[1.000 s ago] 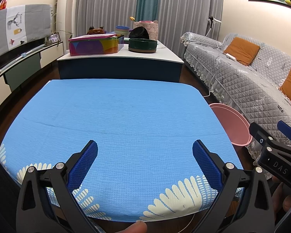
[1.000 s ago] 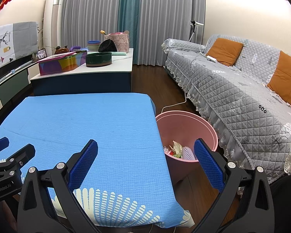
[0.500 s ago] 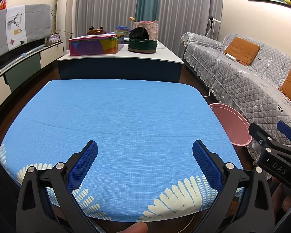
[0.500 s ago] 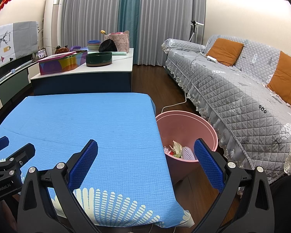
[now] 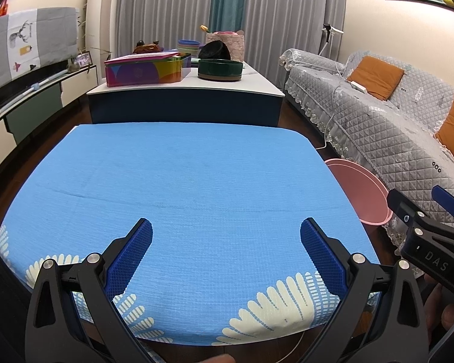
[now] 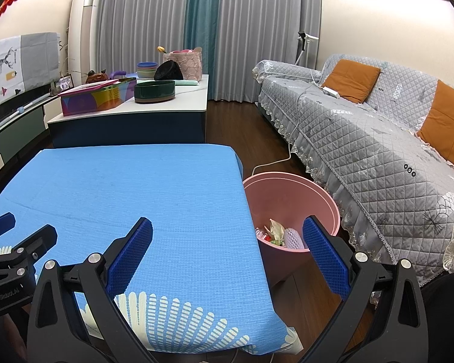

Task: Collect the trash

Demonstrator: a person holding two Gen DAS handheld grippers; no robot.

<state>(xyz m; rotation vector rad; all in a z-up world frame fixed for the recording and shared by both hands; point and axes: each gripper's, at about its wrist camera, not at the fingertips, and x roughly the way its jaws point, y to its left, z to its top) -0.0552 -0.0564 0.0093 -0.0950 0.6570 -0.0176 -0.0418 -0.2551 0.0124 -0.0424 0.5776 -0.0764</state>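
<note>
A pink bin (image 6: 290,199) stands on the floor at the right side of the blue-clothed table (image 6: 142,187). Crumpled wrappers and a white foam net (image 6: 280,236) lie at its bottom. My right gripper (image 6: 227,239) is open and holds nothing, hovering over the table's near right corner and the bin's edge. My left gripper (image 5: 226,239) is open too, above the table's near edge (image 5: 196,181), with nothing between its blue pads. The bin's rim (image 5: 363,187) shows at the right in the left wrist view. No trash shows on the cloth.
Beyond the blue table stands a white-topped counter (image 5: 190,89) with a colourful box (image 5: 145,71), a dark green bowl (image 5: 220,69) and other containers. A grey quilted sofa (image 6: 378,127) with orange cushions runs along the right. A white cable (image 6: 275,160) lies on the wooden floor.
</note>
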